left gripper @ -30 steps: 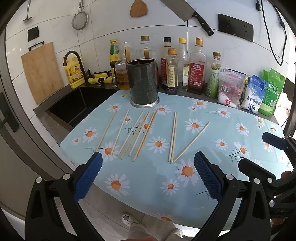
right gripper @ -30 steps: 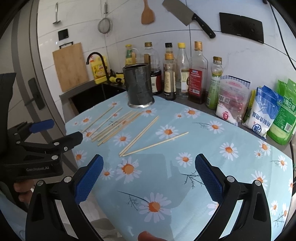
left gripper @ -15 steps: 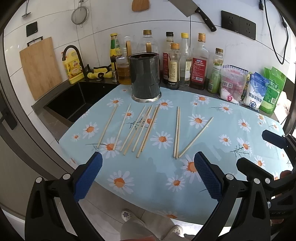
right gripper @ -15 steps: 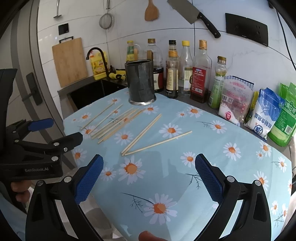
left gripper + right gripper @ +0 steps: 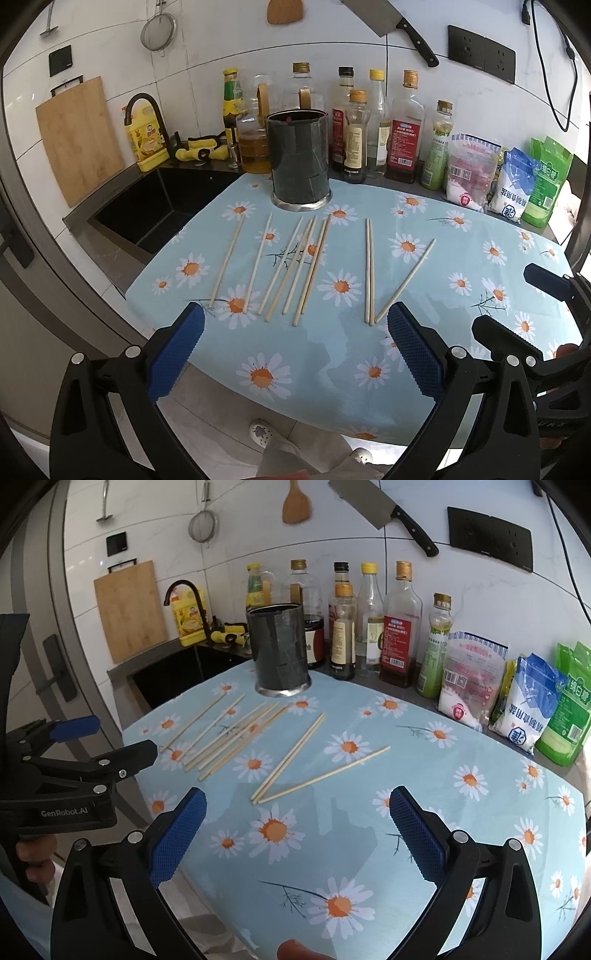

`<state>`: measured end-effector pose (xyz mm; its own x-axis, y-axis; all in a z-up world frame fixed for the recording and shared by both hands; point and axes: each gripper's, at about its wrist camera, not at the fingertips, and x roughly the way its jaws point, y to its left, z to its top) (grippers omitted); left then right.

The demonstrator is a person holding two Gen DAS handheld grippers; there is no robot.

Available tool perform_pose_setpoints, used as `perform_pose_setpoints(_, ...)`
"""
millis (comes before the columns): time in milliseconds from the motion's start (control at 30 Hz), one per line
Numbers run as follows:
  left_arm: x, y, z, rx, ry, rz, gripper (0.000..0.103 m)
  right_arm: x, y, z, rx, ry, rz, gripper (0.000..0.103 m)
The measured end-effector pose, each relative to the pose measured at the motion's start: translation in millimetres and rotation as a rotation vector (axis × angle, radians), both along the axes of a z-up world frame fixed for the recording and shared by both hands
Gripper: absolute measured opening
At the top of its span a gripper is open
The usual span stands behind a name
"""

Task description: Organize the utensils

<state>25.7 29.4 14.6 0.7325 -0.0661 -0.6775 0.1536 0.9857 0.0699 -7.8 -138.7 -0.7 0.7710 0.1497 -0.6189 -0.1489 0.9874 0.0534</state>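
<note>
Several wooden chopsticks [image 5: 295, 266] lie loose on the daisy-print tablecloth [image 5: 332, 369], in front of a dark cylindrical holder [image 5: 299, 160] standing upright at the back. A pair [image 5: 369, 269] and a slanted single chopstick [image 5: 406, 278] lie to the right. My left gripper [image 5: 295, 350] is open and empty, just short of the near chopstick ends. My right gripper [image 5: 295, 834] is open and empty, near the ends of the pair [image 5: 288, 757] and the single chopstick [image 5: 325, 773]. The holder [image 5: 279, 651] also shows in the right wrist view.
Bottles [image 5: 404, 125] and food bags [image 5: 513, 184] line the counter behind the cloth. A black sink [image 5: 147, 206] with faucet lies at the left, a cutting board [image 5: 77, 136] leans on the wall. The table's near edge drops to the floor.
Both grippers have moved slightly closer to the table; the chopsticks sit nearer the pads. Nothing on the table has moved.
</note>
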Motion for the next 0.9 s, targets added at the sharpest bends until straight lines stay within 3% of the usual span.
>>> perform_pose_setpoints(433, 43, 15, -6, -0.018, 0.026, -0.066, 0.097, 28, 11, -7, -0.024, 0.030, -0.104, 0.095)
perform_pose_setpoints(667, 88, 36, -13, -0.007, 0.067, -0.144, 0.097, 61, 12, -24, 0.006, 0.102, -0.272, 0.095)
perform_pose_setpoints(900, 126, 59, -24, 0.009, 0.099, -0.195, 0.097, 88, 16, -43, -0.034, 0.142, -0.441, 0.095)
